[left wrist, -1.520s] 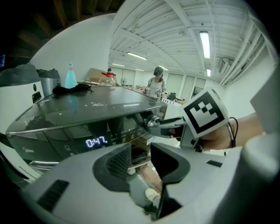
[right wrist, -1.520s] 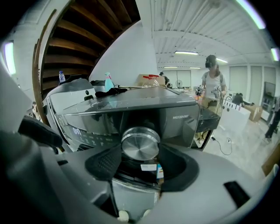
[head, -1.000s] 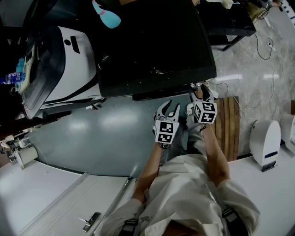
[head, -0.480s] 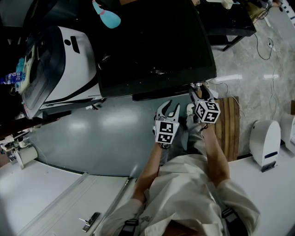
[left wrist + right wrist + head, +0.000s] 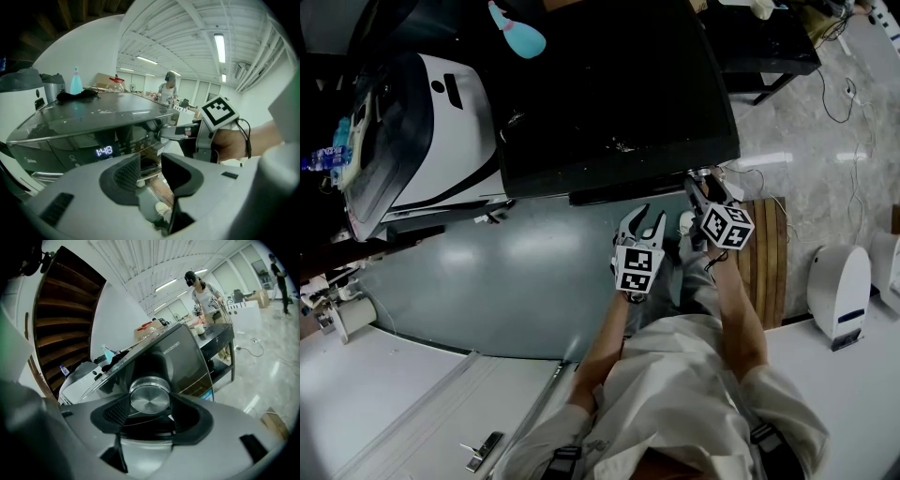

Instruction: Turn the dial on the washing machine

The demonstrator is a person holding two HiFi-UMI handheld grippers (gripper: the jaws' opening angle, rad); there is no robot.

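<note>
Right gripper [image 5: 149,405]: jaws clamped on washing machine's [image 5: 619,84] silver dial [image 5: 150,397]; wrist rolled since a second ago. Left gripper [image 5: 151,169]: jaws apart, empty, unmoved.

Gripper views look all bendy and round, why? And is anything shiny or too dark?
Right gripper view: the wide lens bends straight lines, the corners go black, and the dial shines. Left gripper view: same bending, and the ceiling lights glare. Head view: the washer top looks very dark.

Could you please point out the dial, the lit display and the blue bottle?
dial [image 5: 150,399]: right gripper view, its face.
lit display [image 5: 104,151]: left gripper view, its digits.
blue bottle [image 5: 523,39]: head view, its body.
</note>
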